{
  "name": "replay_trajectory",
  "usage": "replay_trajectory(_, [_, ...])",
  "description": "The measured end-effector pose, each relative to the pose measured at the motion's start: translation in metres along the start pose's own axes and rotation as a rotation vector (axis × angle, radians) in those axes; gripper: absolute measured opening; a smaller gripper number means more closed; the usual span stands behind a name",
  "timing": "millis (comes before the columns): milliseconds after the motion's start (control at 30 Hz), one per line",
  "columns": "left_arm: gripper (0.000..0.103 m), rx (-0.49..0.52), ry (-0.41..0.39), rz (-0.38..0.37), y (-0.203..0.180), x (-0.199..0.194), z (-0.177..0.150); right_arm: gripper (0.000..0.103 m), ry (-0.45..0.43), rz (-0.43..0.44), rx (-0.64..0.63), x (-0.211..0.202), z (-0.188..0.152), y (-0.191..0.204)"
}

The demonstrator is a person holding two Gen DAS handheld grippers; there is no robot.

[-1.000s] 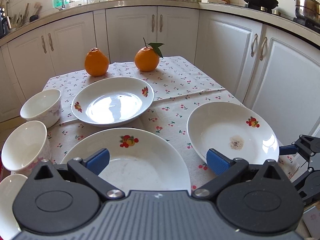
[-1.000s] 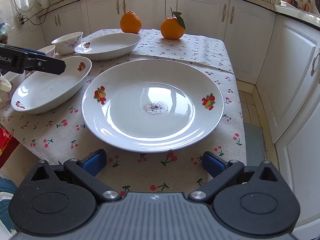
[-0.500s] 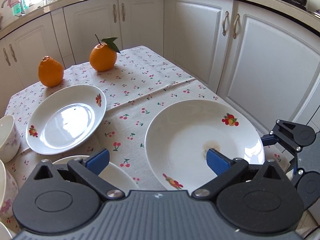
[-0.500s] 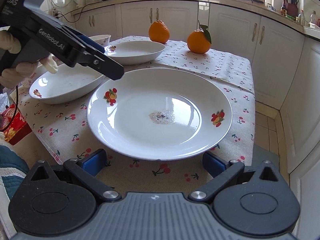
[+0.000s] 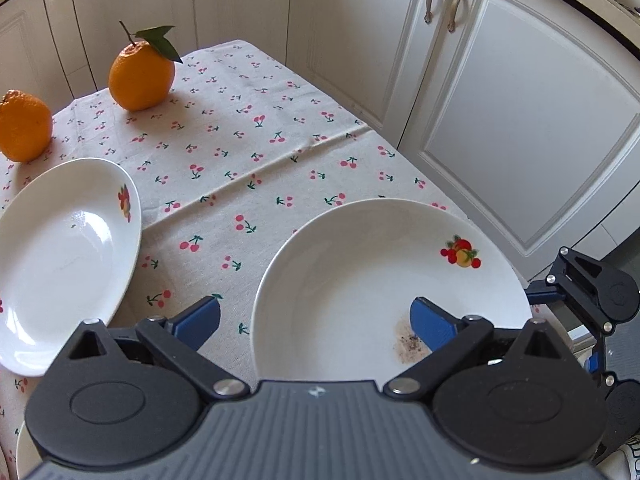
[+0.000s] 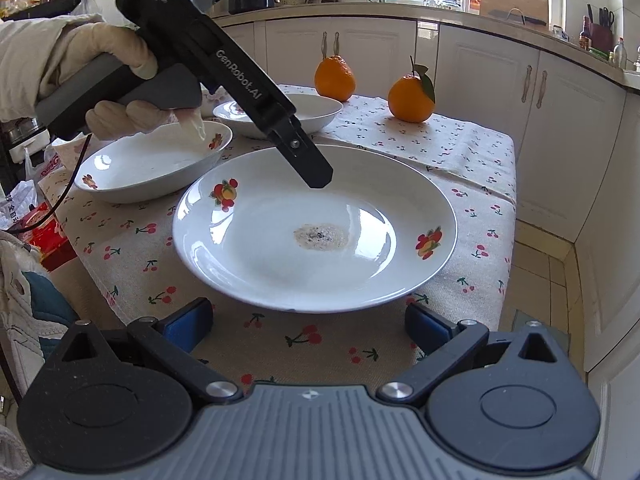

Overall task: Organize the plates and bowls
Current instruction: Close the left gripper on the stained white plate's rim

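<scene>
A white plate with fruit prints and a brown stain (image 6: 316,228) lies at the table's near right corner; it also shows in the left wrist view (image 5: 384,280). My left gripper (image 5: 316,322) is open above this plate's left rim, one finger over the plate, the other over the cloth; it hovers over the plate in the right wrist view (image 6: 312,172). My right gripper (image 6: 306,326) is open and empty just short of the plate's near rim; it shows at the right edge of the left wrist view (image 5: 588,292). A second plate (image 5: 60,256) (image 6: 152,160) and a third plate (image 6: 296,114) lie further left.
Two oranges (image 5: 141,76) (image 5: 24,126) sit at the far end of the cherry-print tablecloth (image 5: 240,152). White cabinets (image 5: 500,100) stand close on the right. A small bowl (image 6: 212,98) is partly hidden behind the left gripper. Bags and cloth (image 6: 32,220) lie left of the table.
My left gripper has swung right and forward, from over the near-left plate to over the stained plate. My right gripper has moved slightly, staying at the plate's near rim.
</scene>
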State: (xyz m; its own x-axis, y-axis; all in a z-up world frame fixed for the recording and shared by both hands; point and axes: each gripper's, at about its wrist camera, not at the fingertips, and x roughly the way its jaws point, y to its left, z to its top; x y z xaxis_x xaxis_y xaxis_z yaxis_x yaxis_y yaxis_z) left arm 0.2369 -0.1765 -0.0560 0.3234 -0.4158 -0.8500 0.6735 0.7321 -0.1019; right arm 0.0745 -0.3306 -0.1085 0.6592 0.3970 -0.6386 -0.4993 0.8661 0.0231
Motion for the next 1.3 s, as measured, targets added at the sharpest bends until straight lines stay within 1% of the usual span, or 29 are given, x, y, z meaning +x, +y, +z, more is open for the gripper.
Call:
replay_trajectory(67, [0.089, 0.000, 0.025, -0.012, 0.003, 0.005, 0.005, 0.103, -0.004, 0.005, -0.004, 0.000, 0.000, 0.000])
replay_trajectory(200, [0.078, -0.002, 0.069, -0.038, 0.006, 0.013, 0.012, 0.103, -0.006, 0.013, -0.012, 0.001, 0.001, -0.002])
replay_trajectory(233, [0.073, 0.006, 0.079, -0.045, 0.006, 0.014, 0.013, 0.103, -0.006, 0.014, -0.013, 0.002, 0.001, -0.002])
replay_trajectory(400, [0.064, 0.036, 0.114, -0.064, 0.005, 0.015, 0.016, 0.103, -0.005, 0.013, -0.015, 0.005, 0.003, -0.003])
replay_trajectory(667, [0.062, 0.045, 0.137, -0.076, 0.007, 0.020, 0.018, 0.103, 0.009, 0.013, -0.017, 0.009, 0.009, -0.003])
replay_trajectory(900, [0.062, 0.066, 0.136, -0.074, 0.005, 0.020, 0.018, 0.103, 0.023, 0.011, -0.010, 0.010, 0.012, -0.002])
replay_trajectory(1133, [0.062, 0.082, 0.112, -0.076, 0.004, 0.015, 0.015, 0.103, 0.058, 0.003, -0.013, 0.010, 0.018, 0.000])
replay_trajectory(1300, [0.062, 0.080, 0.086, -0.074, 0.007, 0.009, 0.020, 0.103, 0.059, -0.003, -0.030, 0.008, 0.025, -0.005])
